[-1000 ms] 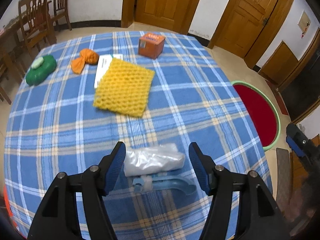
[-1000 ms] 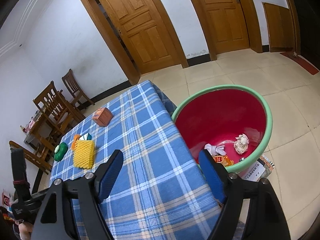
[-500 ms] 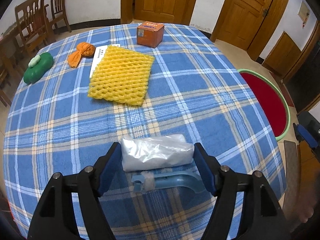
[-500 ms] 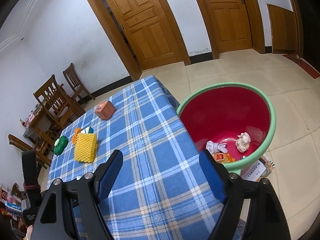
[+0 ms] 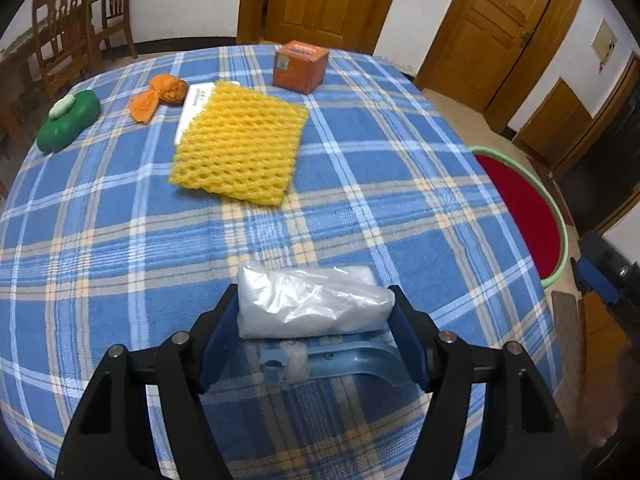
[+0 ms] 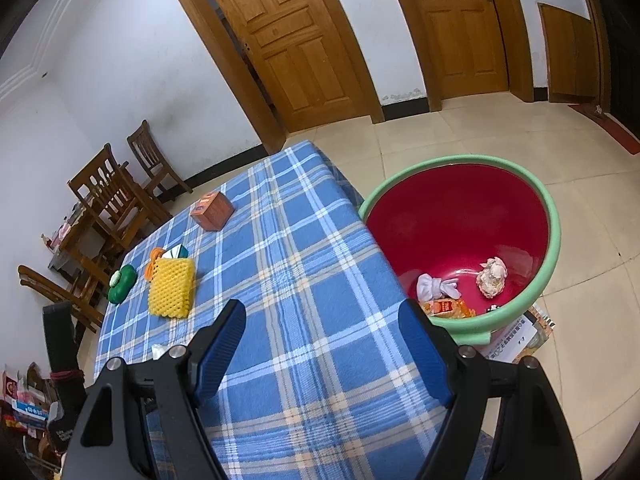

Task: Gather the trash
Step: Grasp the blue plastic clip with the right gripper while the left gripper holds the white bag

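Note:
A crumpled clear plastic bag (image 5: pixel 312 302) lies on the blue plaid table, with a blue plastic piece (image 5: pixel 340 360) just in front of it. My left gripper (image 5: pixel 314 316) is open, and its blue pads sit on either side of the bag, close to its ends. My right gripper (image 6: pixel 320 344) is open and empty above the table's near right edge. A red basin with a green rim (image 6: pixel 460 216) stands on the floor to the right of the table and holds several bits of trash. The basin also shows in the left wrist view (image 5: pixel 520 208).
Further back on the table lie a yellow foam net (image 5: pixel 240 144) over a white card, an orange wrapper (image 5: pixel 158 94), a green case (image 5: pixel 68 120) and an orange box (image 5: pixel 300 66). Wooden chairs (image 6: pixel 116 196) stand beyond the table. Papers (image 6: pixel 516 332) lie under the basin.
My left gripper has moved forward and lower, so the plastic bag now lies between its pads, and the jaws have narrowed. My right gripper has hardly moved.

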